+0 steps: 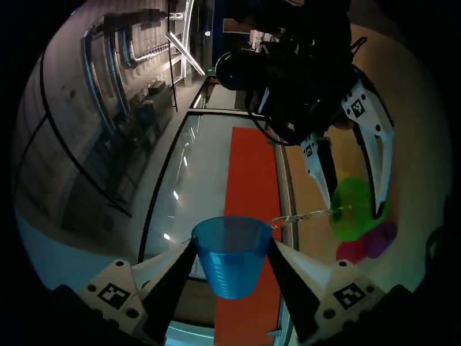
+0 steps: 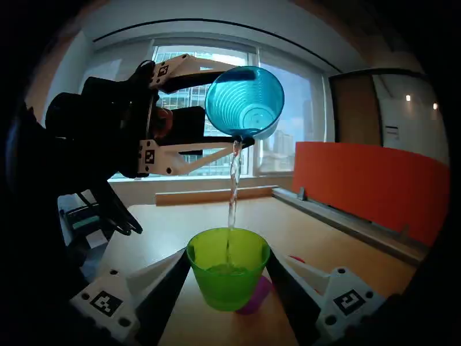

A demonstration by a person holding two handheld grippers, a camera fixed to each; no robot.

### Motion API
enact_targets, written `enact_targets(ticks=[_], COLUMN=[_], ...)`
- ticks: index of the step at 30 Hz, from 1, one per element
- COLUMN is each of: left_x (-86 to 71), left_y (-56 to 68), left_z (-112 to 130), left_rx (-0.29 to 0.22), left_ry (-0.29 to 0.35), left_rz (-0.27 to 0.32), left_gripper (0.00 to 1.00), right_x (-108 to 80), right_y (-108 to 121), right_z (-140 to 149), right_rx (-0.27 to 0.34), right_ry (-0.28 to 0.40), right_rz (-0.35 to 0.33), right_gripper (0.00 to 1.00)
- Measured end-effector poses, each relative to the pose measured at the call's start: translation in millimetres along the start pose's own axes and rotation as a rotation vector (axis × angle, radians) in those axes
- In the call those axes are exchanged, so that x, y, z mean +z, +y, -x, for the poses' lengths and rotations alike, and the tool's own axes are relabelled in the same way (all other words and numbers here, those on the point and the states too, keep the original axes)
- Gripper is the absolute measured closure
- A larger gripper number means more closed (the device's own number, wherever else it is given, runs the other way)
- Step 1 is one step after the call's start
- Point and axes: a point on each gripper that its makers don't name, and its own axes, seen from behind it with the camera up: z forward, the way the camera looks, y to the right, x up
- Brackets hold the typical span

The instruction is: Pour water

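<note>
Left gripper (image 1: 232,249): clamped on the blue cup (image 1: 233,259), a finger pressed to each side, bottom centre of the left gripper view.
Blue cup: tipped right over! In the right gripper view it sits top centre, mouth turned toward the camera, lip at the low side.
Water (image 2: 233,184): it's flowing. A thin clear stream drops from the blue cup's lip straight down into the green cup (image 2: 227,274). In the left gripper view the stream crosses the frame from the blue cup's rim to the right.
Right gripper (image 2: 229,256): closed on the green cup, one finger on either side, bottom centre of the right gripper view.
Green cup: upright, directly under the blue one, with a little water pooled inside. I cannot tell whether its base touches the table (image 2: 173,230).
Purple object (image 2: 257,295): peeking out low and right of the green cup, just behind it.
Orange panel (image 2: 374,179): right side of the frame, along the table's edge.
Window (image 2: 299,98): bright, behind the left gripper, with buildings outside.
</note>
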Motion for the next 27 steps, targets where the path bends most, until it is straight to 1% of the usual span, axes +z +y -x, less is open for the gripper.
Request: enact_targets(ticks=[6,21,27], left_x=[-0.2,-3.4,-4.8], left_y=[-3.3,-6.4,-3.7], left_z=[-1.7,-7.2,-11.0], left_rx=[0.024,0.113,0.131], left_ry=[0.001,0.006,0.013], left_rz=[-0.007,-0.033,-0.039], left_gripper=[0.14,0.14,0.14], right_x=[-0.1,1.0,1.1], right_y=[0.3,1.0,1.2], right_z=[-0.7,-2.5,-3.1], right_rx=[-0.001,0.000,0.004], right_ry=[0.001,0.005,0.009], right_rz=[0.004,0.008,0.009], right_gripper=[0.08,0.08,0.08])
